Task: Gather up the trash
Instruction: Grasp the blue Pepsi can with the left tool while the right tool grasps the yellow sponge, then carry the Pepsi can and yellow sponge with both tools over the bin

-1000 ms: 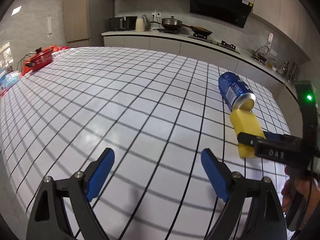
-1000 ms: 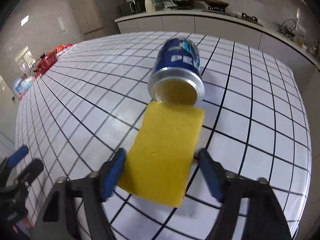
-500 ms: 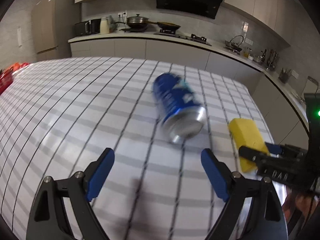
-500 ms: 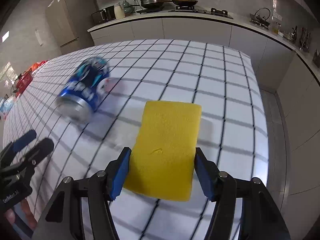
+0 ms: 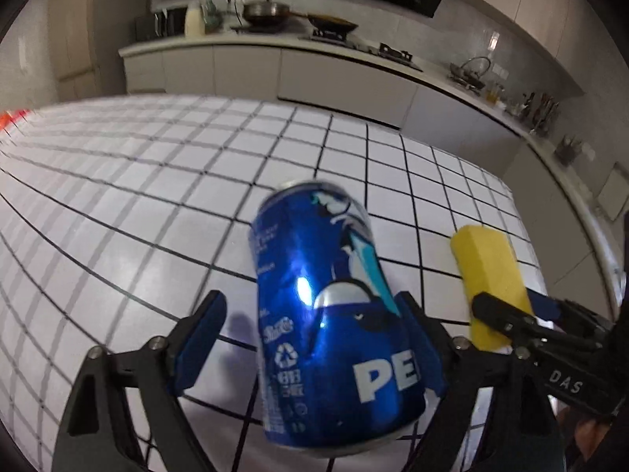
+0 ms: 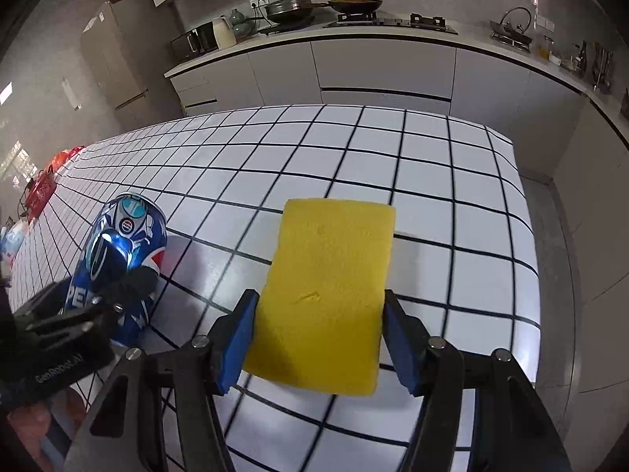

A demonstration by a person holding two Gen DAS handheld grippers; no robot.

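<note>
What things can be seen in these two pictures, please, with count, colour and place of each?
Blue aluminium drink can: one, blue with white letters, lying on the table between the left gripper's fingers.
Yellow rectangular sponge: one, yellow, between the right gripper's blue pads, above the table.
White tablecloth with black grid lines: one, white and black, covering the table.
Red items: count unclear, red, at the far left of the table.
Lidded pot: one, dark grey, on the back counter.
Frying pan: one, dark, on the stove.
Kettle: one, dark, right part of the counter.
Left gripper: one, black with blue pads, jaws closing around the can.
Right gripper: one, black with blue pads, shut on the sponge.
</note>
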